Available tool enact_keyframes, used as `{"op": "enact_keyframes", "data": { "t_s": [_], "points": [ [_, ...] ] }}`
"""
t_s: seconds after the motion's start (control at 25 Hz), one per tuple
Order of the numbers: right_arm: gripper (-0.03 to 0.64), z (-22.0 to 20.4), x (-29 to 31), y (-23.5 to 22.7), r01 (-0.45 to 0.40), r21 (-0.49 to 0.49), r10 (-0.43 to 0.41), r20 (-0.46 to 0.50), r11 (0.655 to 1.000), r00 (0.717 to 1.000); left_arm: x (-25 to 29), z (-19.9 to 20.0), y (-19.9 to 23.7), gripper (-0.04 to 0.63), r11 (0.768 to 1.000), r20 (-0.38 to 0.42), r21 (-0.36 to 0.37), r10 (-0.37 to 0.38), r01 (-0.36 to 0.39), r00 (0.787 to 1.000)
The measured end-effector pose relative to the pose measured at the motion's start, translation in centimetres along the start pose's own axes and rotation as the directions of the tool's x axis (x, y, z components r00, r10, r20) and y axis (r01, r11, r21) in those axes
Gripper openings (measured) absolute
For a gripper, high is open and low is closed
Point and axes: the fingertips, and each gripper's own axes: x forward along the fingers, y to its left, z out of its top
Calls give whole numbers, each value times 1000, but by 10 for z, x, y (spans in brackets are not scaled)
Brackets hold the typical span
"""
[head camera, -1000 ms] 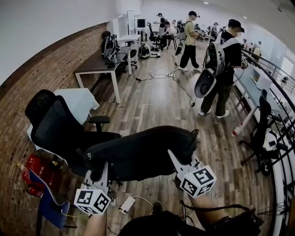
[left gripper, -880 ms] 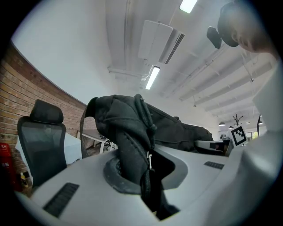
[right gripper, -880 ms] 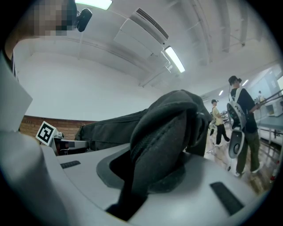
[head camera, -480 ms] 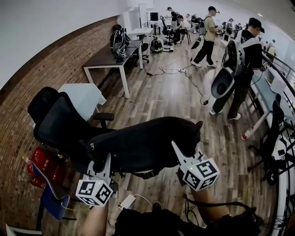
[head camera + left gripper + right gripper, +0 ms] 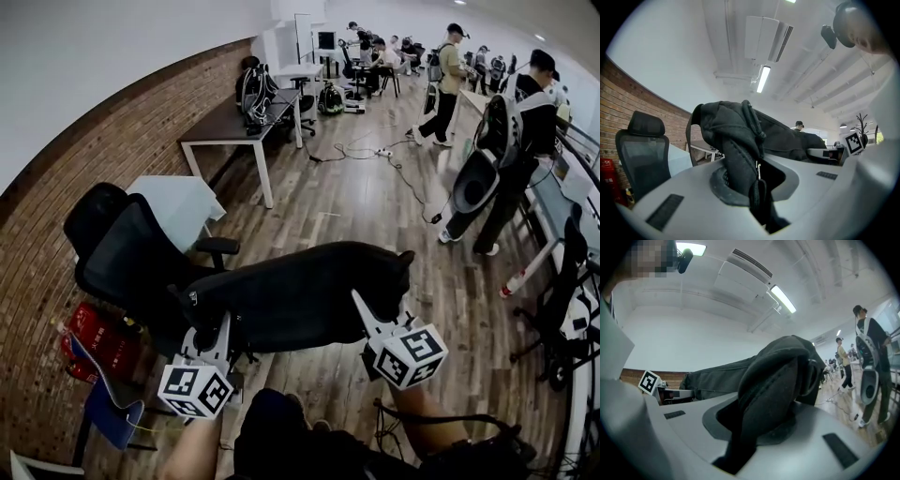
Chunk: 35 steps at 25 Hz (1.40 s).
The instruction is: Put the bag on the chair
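Observation:
A long black bag hangs stretched between my two grippers, held off the floor. My left gripper is shut on the bag's left end, where black fabric fills the gap between its jaws. At the other end my right gripper is shut on a thick fold of the bag. A black office chair with a mesh back and headrest stands just left of and behind the bag; its armrest pokes out above the bag's left end. The chair back shows at left in the left gripper view.
A brick wall runs along the left. A white table stands behind the chair, a dark desk farther back. Red items and a blue chair sit at lower left. A person with a backpack stands at right; cables lie on the wood floor.
The view has swung so the chair and the room sit a little lower and to the right in the picture. The bag stays gripped at both ends, close by the chair.

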Motion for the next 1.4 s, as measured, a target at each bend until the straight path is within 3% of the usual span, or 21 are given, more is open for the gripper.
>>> {"op": "enact_keyframes", "data": {
  "t_s": [0.56, 1.0, 1.4],
  "points": [
    [75, -3, 92, -12, -54, -35, 54, -18, 998, 998, 51, -4, 65, 52, 999, 30, -31, 39, -39, 999],
    [75, -19, 223, 5, -150, -58, 146, -69, 987, 987, 89, -4, 169, 52, 991, 61, -40, 127, -124, 990],
    [75, -34, 345, 44, -270, -60, 262, -118, 961, 958, 101, 4, 272, 52, 966, 77, -74, 252, -246, 965]
  ]
}}
